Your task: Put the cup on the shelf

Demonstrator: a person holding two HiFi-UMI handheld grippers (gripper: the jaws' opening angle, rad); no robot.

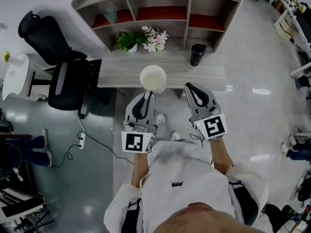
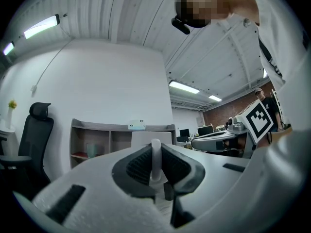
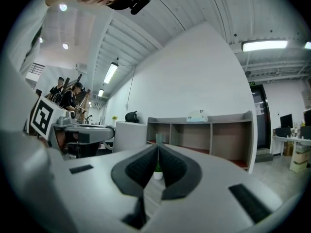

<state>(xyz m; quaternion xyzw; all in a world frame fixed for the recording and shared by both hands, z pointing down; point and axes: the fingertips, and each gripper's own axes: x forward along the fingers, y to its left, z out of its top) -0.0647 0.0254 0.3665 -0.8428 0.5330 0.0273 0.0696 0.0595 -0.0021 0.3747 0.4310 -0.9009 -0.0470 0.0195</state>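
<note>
The left gripper [image 1: 147, 95] is clamped on the handle of a round white ceramic cup [image 1: 153, 76], held over the near edge of a grey wooden desk [image 1: 116, 72]. The grey wooden shelf unit [image 1: 187, 6] at twelve o'clock has not yet received the cup. The right gripper [image 1: 192, 89] is closed and empty.

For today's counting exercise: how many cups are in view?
3. A white cup held by its handle in the left gripper; a black cup on the desk, right side; a pale green cup in the shelf's left compartment. More may be hidden.
</note>
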